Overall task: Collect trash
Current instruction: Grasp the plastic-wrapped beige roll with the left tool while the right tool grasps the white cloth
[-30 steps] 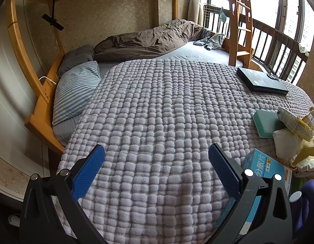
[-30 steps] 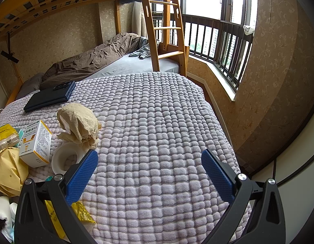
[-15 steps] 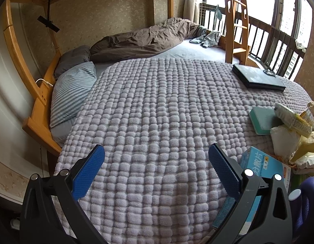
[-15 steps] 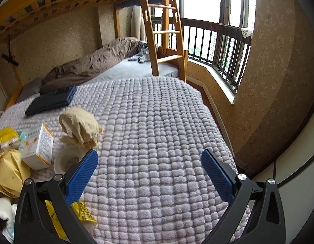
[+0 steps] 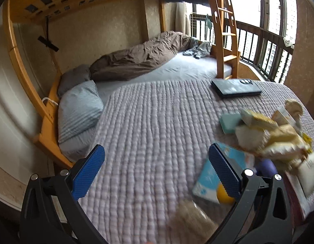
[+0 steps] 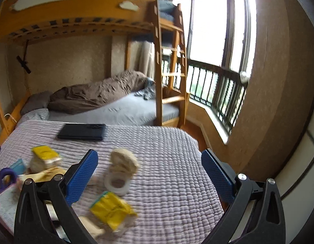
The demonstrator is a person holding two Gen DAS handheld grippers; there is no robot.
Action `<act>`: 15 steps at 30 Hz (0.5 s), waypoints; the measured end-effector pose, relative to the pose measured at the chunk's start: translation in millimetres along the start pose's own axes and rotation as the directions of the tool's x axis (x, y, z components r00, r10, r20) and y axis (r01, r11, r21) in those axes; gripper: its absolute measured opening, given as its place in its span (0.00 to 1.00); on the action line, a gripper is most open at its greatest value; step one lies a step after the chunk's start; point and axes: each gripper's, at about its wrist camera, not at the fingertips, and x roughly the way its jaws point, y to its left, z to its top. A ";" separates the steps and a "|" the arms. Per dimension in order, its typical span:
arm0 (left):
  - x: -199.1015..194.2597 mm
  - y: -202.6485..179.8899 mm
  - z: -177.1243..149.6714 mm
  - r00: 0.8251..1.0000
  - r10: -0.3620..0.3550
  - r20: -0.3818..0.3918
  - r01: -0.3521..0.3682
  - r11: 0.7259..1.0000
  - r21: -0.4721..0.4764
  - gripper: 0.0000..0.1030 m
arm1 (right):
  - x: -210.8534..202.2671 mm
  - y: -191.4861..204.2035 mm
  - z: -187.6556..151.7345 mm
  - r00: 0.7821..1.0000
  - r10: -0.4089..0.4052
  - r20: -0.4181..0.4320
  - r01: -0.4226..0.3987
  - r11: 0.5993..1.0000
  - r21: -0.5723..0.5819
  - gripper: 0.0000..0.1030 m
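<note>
Trash lies scattered on the lilac quilted bedspread (image 6: pixel 167 162). In the right wrist view a yellow packet (image 6: pixel 112 211) lies near the front, a white cup with crumpled beige paper (image 6: pixel 121 168) sits behind it, and more yellow wrappers (image 6: pixel 44 158) lie to the left. My right gripper (image 6: pixel 148 174) is open and empty above them. In the left wrist view a blue box (image 5: pixel 218 179), a teal box (image 5: pixel 230 122) and crumpled yellow wrappers (image 5: pixel 275 140) lie at the right. My left gripper (image 5: pixel 157 172) is open and empty above the bedspread (image 5: pixel 152 142), left of the pile.
A dark laptop (image 6: pixel 81 132) lies at the far side of the bedspread. Behind it is a bunk bed with a brown duvet (image 6: pixel 95 93), pillows (image 5: pixel 79 105) and a wooden ladder (image 6: pixel 169 77). A window with railing (image 6: pixel 216 89) is at the right. A purple object (image 6: pixel 6 178) lies at the left.
Both grippers have pulled back and risen, so more of the room and the trash pile shows. Both stay open and empty. The view is blurred by motion.
</note>
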 end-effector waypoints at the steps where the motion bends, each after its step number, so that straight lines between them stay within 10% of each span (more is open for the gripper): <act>1: -2.0 -2.1 -3.6 1.000 -0.003 -0.004 0.003 1.000 0.004 0.99 | -11.1 7.3 -1.1 1.000 0.007 0.030 -0.006 1.000 -0.001 0.96; 7: -12.4 -14.9 -41.2 0.996 -0.050 -0.069 0.054 0.997 0.048 0.99 | -33.3 40.0 -22.3 0.969 0.240 -0.055 -0.239 0.971 0.026 0.96; 15: -4.4 -18.1 -75.9 0.991 -0.081 -0.109 0.084 0.996 0.024 0.99 | -38.4 80.4 -55.2 0.938 0.309 -0.157 -0.313 0.950 0.002 0.96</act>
